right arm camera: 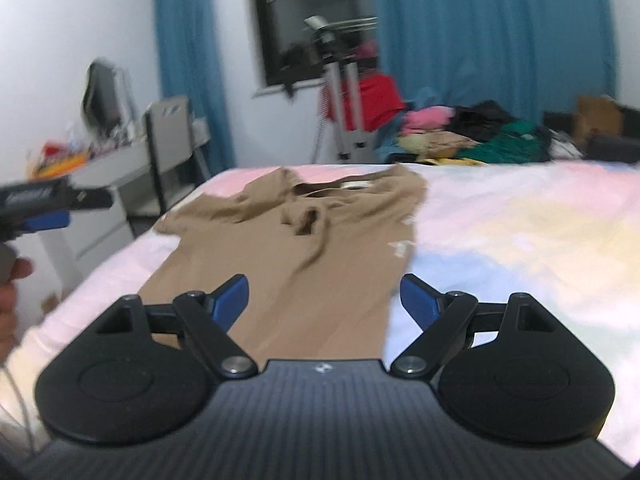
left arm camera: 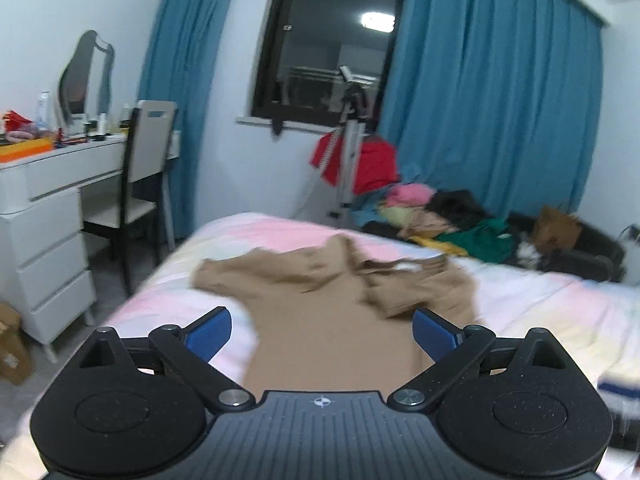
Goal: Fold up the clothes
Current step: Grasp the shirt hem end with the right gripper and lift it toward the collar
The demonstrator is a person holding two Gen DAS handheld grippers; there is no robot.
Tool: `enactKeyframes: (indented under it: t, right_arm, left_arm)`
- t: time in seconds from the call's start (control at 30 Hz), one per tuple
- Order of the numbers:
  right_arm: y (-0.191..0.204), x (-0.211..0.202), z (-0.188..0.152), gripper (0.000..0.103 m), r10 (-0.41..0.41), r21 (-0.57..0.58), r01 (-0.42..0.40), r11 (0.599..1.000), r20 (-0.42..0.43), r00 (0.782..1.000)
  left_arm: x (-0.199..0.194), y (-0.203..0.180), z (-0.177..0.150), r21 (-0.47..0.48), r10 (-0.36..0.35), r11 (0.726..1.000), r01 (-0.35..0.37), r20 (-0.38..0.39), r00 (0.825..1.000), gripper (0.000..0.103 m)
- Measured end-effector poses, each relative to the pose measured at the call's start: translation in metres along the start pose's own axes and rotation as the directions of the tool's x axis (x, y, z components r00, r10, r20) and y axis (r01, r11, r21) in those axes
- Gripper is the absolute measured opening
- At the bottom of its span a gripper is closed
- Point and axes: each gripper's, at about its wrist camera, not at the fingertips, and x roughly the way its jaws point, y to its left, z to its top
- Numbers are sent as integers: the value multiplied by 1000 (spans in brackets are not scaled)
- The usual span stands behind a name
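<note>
Left wrist view looks across a bed [left arm camera: 540, 304] with a pastel pink, yellow and white cover, and on it lies a tan shirt [left arm camera: 332, 320], spread lengthwise away from the camera. Its hem end runs under the left gripper [left arm camera: 322, 334], so the plain lower body of the shirt fills the gap between the two blue-padded fingers [left arm camera: 210, 336], while the collar and rumpled sleeves lie farther off toward the window. In the right wrist view the same tan shirt [right arm camera: 296, 268] sits ahead of the right gripper [right arm camera: 322, 300] and somewhat to its left; its right edge runs just inside the right-hand finger, and the bed cover [right arm camera: 520, 240] is bare beyond it.

Both views are blurred, so the small pale marks near the shirt's right edge cannot be read, and whether either gripper's fingertips touch the cloth cannot be told. A pile of clothes [left arm camera: 440, 220] beyond the bed is a mix of colours with no clear outlines. At the left edge of the right wrist view the left gripper [right arm camera: 44, 216] is cut off, with part of a hand [right arm camera: 10, 292] below it.

Both grippers stand wide apart, holding nothing.
</note>
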Motion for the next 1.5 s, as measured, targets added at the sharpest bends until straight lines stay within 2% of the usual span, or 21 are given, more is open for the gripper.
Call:
enactKeyframes:
  t: [0.07,0.17,0.2,0.3,0.33,0.4,0.47,0.57,0.63,0.7,0.77,0.8,0.83,0.87,0.93,1.0,1.1,1.27,1.33,1.4,1.5]
  right_arm:
    - [15,29,12,84,29,-42,-30,999,-22,999]
    - [49,92,24,84,89,-86,-94,992,-62,994]
    - [63,114,28,84,111,-109,-118,987,-69,991]
    - [109,183,34,84,176,-145,-188,972,-92,980]
    - [124,207,34,84,193,-131,-208,969,-115,974]
    - [151,246,34,83,227,-119,-244,962,-146,963]
    - [175,274,37,83,258,-130,-279,951,-157,953]
    - [212,317,40,83,305,-145,-331,932,-175,936]
    - [228,336,42,83,307,-176,-339,924,-182,934]
    - [239,352,41,81,294,-214,-336,917,-203,934]
    - [246,364,39,64,260,-250,-312,917,-219,941]
    - [248,368,38,61,237,-270,-294,917,-225,945]
    - [250,372,38,52,219,-282,-278,918,-225,949]
    - [249,373,40,36,207,-276,-262,925,-214,955]
    - [243,369,47,10,189,-258,-233,938,-183,965]
    - [232,360,58,10,177,-233,-207,950,-142,974]
    - [209,337,83,9,164,-191,-171,967,-50,985]
    - [141,291,121,6,52,-91,-45,995,79,996]
    - [110,277,124,5,-6,-49,11,999,104,995]
    - [77,264,123,5,-62,-4,63,998,117,991]
    - [26,255,105,5,-143,82,137,987,80,986]
  left_arm:
    - [2,26,-4,-35,11,999,-11,21,1000,98]
    - [19,70,-3,-145,116,983,-115,4,993,98]
    - [23,83,-6,-200,157,968,-155,-6,988,98]
    - [26,114,-18,-344,287,897,-279,-27,957,98]
    - [27,124,-22,-387,324,868,-313,-38,945,98]
    - [29,136,-27,-412,404,825,-386,-47,914,98]
    - [35,150,-33,-439,433,793,-423,-82,898,98]
    - [43,171,-42,-506,427,747,-431,-131,895,98]
    - [50,180,-48,-526,415,733,-431,-156,896,98]
    - [56,187,-52,-535,406,730,-425,-161,900,98]
    - [60,188,-56,-524,404,737,-427,-166,900,98]
    - [63,187,-57,-519,403,740,-428,-169,900,98]
    - [64,187,-60,-519,398,742,-425,-168,902,98]
    - [66,186,-61,-515,395,746,-422,-168,903,98]
    - [69,183,-60,-508,395,754,-417,-158,905,98]
    - [72,179,-59,-500,394,762,-412,-147,907,98]
    - [70,165,-56,-477,375,791,-384,-117,919,98]
    - [69,133,-51,-440,311,839,-320,-95,946,98]
    - [70,113,-52,-425,272,855,-296,-118,955,98]
    - [73,90,-54,-381,225,887,-259,-131,965,98]
    - [74,60,-56,-295,197,928,-227,-129,972,98]
